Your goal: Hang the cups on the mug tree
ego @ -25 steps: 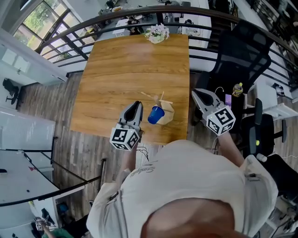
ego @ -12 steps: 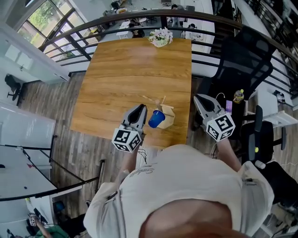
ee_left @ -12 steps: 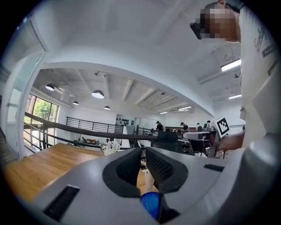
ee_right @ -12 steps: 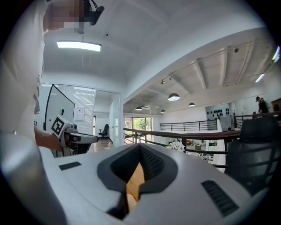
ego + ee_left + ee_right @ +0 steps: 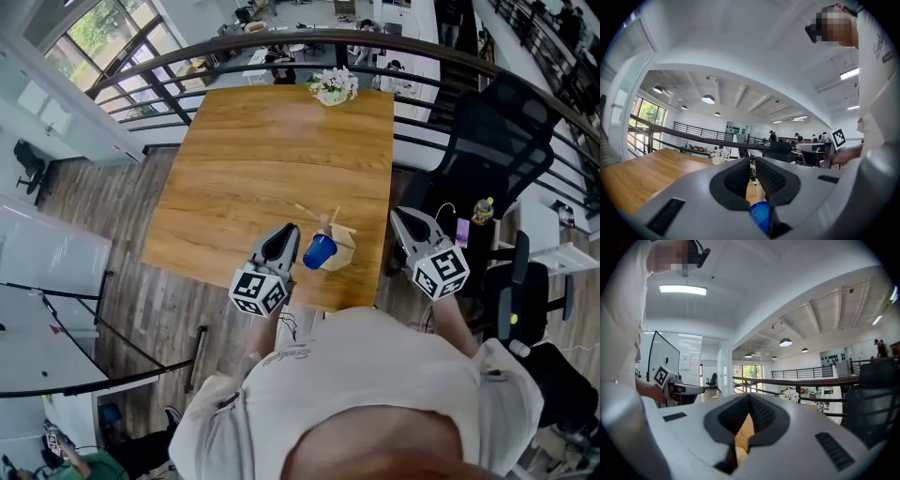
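Observation:
A blue cup (image 5: 320, 251) sits on the wooden table (image 5: 272, 159) near its front edge, against the small wooden mug tree (image 5: 339, 234). No cup hangs on the tree's pegs. My left gripper (image 5: 289, 231) hovers just left of the cup, shut and empty. In the left gripper view the cup (image 5: 761, 216) shows low behind the closed left gripper (image 5: 753, 161). My right gripper (image 5: 401, 216) is held off the table's right edge, also shut with nothing in it; in its own view the right gripper (image 5: 750, 397) shows table wood below its touching tips.
A pot of white flowers (image 5: 335, 86) stands at the table's far edge by a dark railing (image 5: 234, 42). A black office chair (image 5: 487, 141) and a small bottle (image 5: 483, 208) are to the right, beyond the right gripper.
The head camera has shifted a little, so the whole scene sits slightly lower and to the right. Both grippers and the cup keep their places relative to each other.

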### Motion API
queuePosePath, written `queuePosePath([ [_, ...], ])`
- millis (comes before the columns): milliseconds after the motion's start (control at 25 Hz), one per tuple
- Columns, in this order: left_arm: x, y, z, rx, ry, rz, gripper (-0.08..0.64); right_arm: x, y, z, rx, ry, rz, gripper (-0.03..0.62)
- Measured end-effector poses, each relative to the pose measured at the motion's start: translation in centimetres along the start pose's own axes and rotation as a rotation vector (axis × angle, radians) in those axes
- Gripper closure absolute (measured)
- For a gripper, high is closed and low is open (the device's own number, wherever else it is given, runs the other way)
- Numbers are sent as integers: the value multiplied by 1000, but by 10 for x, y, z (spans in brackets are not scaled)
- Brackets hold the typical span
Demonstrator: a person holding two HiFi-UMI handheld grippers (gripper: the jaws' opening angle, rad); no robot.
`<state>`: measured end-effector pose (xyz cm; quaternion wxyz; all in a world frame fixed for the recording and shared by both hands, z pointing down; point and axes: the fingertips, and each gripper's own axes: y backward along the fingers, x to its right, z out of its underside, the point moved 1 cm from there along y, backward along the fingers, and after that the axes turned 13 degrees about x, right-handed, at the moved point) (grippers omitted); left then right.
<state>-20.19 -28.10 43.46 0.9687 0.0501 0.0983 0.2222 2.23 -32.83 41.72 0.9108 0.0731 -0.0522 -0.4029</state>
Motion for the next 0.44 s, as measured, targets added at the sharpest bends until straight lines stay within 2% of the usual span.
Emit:
queuePosePath([
  [440,-14,17,13,-15,29,-15,515,-23,-2,13,-30,11,-12,598],
])
